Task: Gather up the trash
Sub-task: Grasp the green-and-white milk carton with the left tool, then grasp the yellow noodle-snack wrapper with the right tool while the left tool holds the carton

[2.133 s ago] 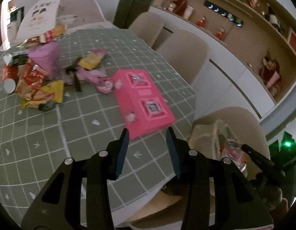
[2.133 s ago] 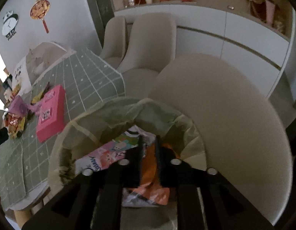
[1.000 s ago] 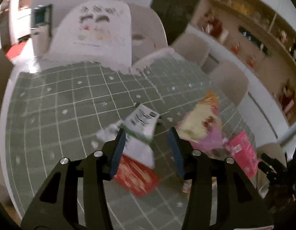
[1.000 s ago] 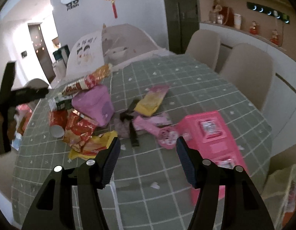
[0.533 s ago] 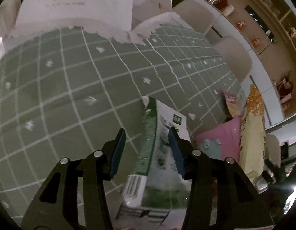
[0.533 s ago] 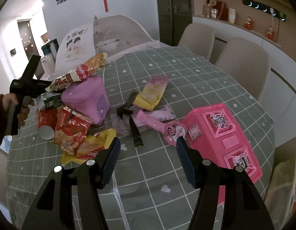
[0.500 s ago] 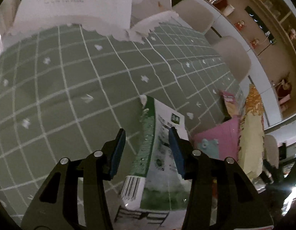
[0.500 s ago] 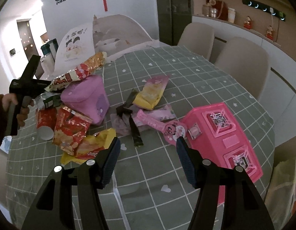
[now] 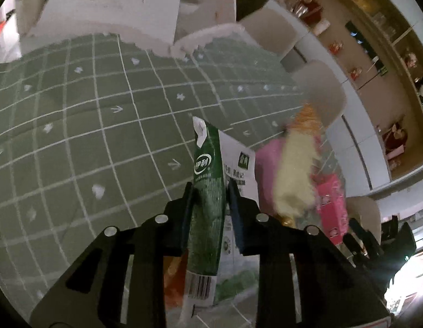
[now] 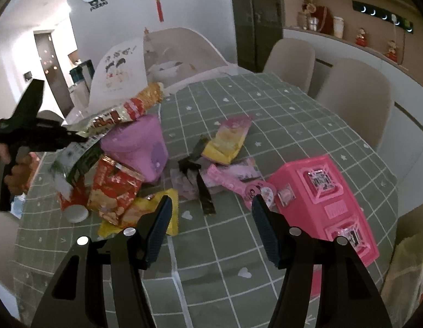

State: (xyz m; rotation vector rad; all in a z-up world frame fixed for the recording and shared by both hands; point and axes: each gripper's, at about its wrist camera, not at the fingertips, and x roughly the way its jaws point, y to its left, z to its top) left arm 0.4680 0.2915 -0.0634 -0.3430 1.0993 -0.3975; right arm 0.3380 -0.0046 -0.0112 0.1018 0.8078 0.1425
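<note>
Left wrist view: left gripper (image 9: 210, 188) angled down, jaws closing on flattened green-and-white carton (image 9: 208, 191); right gripper (image 10: 211, 207) gapes, empty, over checked table (image 10: 307, 125)

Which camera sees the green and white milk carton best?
The left wrist view: the milk carton fills its middle, between the closing left claw. The right wrist view shows only a small part of it, far left.

Flattened green-white milk carton (image 9: 208, 191), tilted, amid snack wrappers (image 10: 115, 194)
</note>
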